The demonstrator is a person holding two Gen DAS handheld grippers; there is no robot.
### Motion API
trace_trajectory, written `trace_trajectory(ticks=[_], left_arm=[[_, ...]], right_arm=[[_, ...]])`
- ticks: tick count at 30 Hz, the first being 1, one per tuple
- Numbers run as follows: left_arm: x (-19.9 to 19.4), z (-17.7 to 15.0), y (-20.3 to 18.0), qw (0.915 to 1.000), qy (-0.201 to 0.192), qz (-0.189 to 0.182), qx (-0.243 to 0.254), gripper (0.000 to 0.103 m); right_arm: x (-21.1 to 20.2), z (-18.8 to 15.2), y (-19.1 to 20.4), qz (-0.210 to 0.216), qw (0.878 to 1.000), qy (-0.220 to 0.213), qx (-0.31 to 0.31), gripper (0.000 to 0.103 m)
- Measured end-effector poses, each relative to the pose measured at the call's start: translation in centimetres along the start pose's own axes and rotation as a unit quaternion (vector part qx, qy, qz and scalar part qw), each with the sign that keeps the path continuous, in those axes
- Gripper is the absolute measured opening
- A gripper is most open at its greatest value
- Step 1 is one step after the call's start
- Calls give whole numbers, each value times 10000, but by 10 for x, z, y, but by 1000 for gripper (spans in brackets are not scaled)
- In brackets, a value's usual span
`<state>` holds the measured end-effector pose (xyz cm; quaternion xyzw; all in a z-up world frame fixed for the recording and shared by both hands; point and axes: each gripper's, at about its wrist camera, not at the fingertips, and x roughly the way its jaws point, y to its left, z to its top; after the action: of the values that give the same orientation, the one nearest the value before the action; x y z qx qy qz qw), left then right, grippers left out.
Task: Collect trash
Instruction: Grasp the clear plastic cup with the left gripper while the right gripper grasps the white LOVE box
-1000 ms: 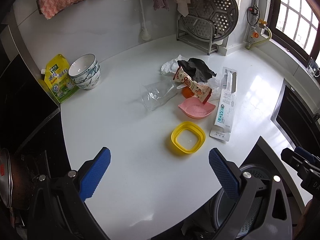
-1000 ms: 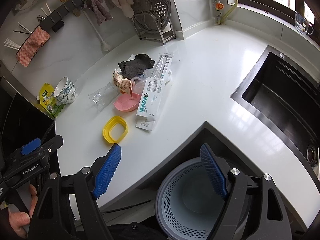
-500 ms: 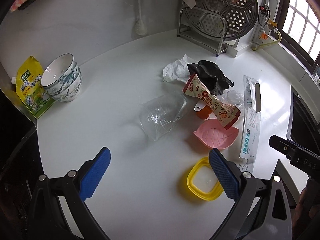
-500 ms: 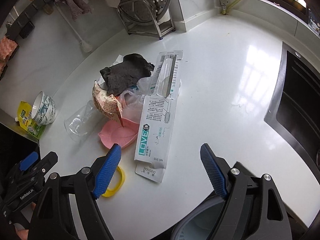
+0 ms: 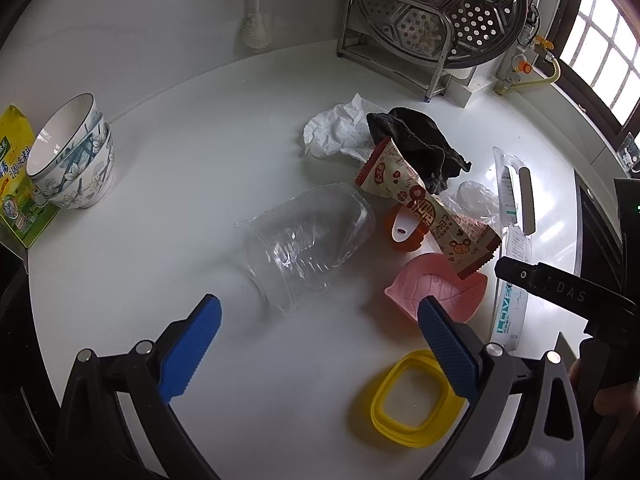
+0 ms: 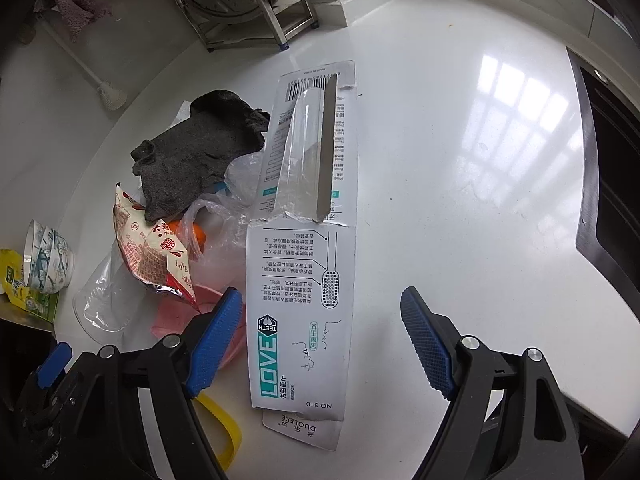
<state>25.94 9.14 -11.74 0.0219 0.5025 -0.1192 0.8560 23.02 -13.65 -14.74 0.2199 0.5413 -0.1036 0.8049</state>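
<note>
A pile of trash lies on the white counter (image 5: 180, 168). A clear plastic cup (image 5: 306, 242) lies on its side just ahead of my open left gripper (image 5: 318, 354). Beside it are a red snack wrapper (image 5: 426, 208), crumpled white tissue (image 5: 340, 130), a dark cloth (image 5: 420, 144), a pink leaf dish (image 5: 438, 290) and a yellow lid (image 5: 412, 400). In the right wrist view, the torn toothbrush package (image 6: 304, 264) lies flat between the fingers of my open right gripper (image 6: 322, 340). The snack wrapper (image 6: 156, 256) and the dark cloth (image 6: 196, 152) lie to its left.
Stacked bowls (image 5: 70, 156) and a yellow-green pouch (image 5: 18, 184) stand at the counter's left edge. A steel steamer rack (image 5: 436, 20) stands at the back wall. A dark sink (image 6: 612, 168) opens at the right. A thin plastic bag (image 6: 224, 220) lies under the package.
Both grippers have moved forward and down toward the trash pile. The cup now fills the left view and the toothbrush package the right view. The bin below the counter has left the view.
</note>
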Motion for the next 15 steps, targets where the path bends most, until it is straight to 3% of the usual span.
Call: trace_trajectory(ticks=[7,15], left_arm=[[12,4,4,9997,-71,-39,-228,97],[20,18,19,9962,-259,-142,-817,95]], right_arm=[[9,-2,-2,-33,10000,26,13,78],[14,-1,1,-56,9999,-70,-71,78]])
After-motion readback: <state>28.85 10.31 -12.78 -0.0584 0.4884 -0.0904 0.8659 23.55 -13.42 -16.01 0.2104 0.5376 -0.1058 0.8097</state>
